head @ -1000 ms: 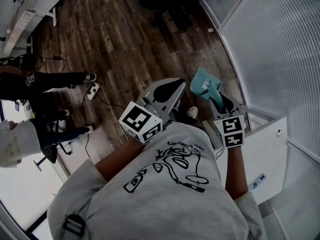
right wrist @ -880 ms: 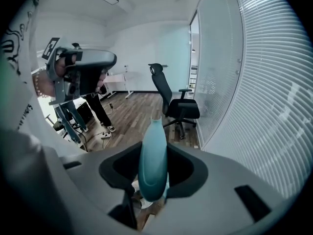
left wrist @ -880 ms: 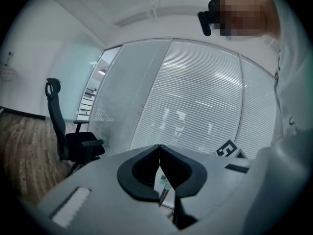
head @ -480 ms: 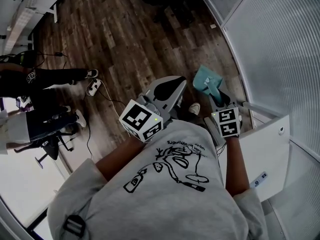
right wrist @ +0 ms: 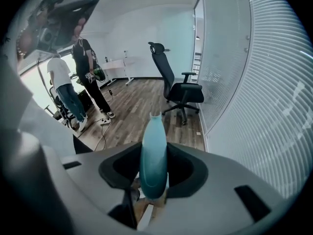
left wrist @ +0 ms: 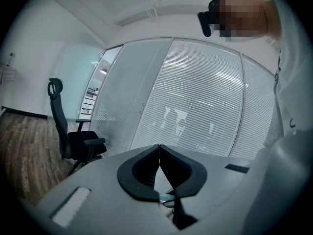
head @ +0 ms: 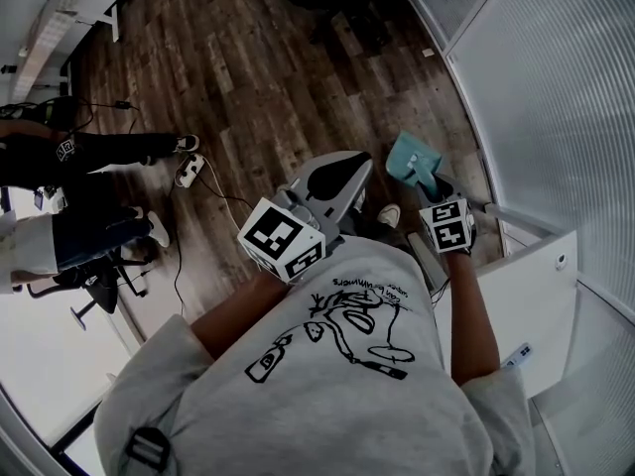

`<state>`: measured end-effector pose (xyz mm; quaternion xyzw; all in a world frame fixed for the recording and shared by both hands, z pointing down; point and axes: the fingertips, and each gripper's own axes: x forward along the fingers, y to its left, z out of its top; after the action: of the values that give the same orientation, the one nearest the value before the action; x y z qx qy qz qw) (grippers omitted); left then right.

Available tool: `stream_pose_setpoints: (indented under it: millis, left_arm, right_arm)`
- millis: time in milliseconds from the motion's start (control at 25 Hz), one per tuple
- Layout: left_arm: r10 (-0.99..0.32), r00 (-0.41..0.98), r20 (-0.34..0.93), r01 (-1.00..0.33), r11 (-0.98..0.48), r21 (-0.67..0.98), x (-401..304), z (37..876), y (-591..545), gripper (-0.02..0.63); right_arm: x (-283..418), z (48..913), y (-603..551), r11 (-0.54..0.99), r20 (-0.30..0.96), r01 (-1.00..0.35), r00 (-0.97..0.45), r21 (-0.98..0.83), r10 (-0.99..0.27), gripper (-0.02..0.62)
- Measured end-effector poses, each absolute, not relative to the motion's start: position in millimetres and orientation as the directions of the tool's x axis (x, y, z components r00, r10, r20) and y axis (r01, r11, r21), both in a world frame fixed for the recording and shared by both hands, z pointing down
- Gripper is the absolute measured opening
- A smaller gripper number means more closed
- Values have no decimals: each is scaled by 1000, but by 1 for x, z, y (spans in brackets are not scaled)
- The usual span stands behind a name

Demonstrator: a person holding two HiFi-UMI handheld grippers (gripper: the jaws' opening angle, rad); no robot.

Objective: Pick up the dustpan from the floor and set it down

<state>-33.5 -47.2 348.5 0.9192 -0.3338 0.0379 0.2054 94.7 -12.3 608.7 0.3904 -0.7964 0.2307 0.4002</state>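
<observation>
The teal dustpan (head: 410,159) shows in the head view over the wooden floor, beside the glass wall. My right gripper (head: 429,182) is shut on it from the near side. In the right gripper view a narrow teal part of the dustpan (right wrist: 154,153) stands upright between the two jaws of the right gripper (right wrist: 154,180), which press on it. Whether the pan touches the floor I cannot tell. My left gripper (head: 355,165) is held level in front of the body, to the left of the dustpan. In its own view the left gripper (left wrist: 159,150) is shut with nothing in it.
A glass wall with blinds (head: 556,97) runs along the right, with a white panel (head: 521,296) below it. A black office chair (right wrist: 178,89) stands by the glass. People (head: 89,152) stand at the left near a power strip (head: 186,174) with cables.
My right gripper has sunk with the dustpan in it and moved a little farther from the body. The left gripper has stayed put. The people at the left have shifted.
</observation>
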Motion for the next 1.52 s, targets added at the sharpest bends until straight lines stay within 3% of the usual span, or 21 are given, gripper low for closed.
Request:
stream_pose_setpoints:
  millis: [1520]
  left_arm:
    - [-601,769,218,-636,-687,351,-23,350,-67,3]
  right_arm:
    - [121,730,-51,554,880,-829,-320,-81,-350,127]
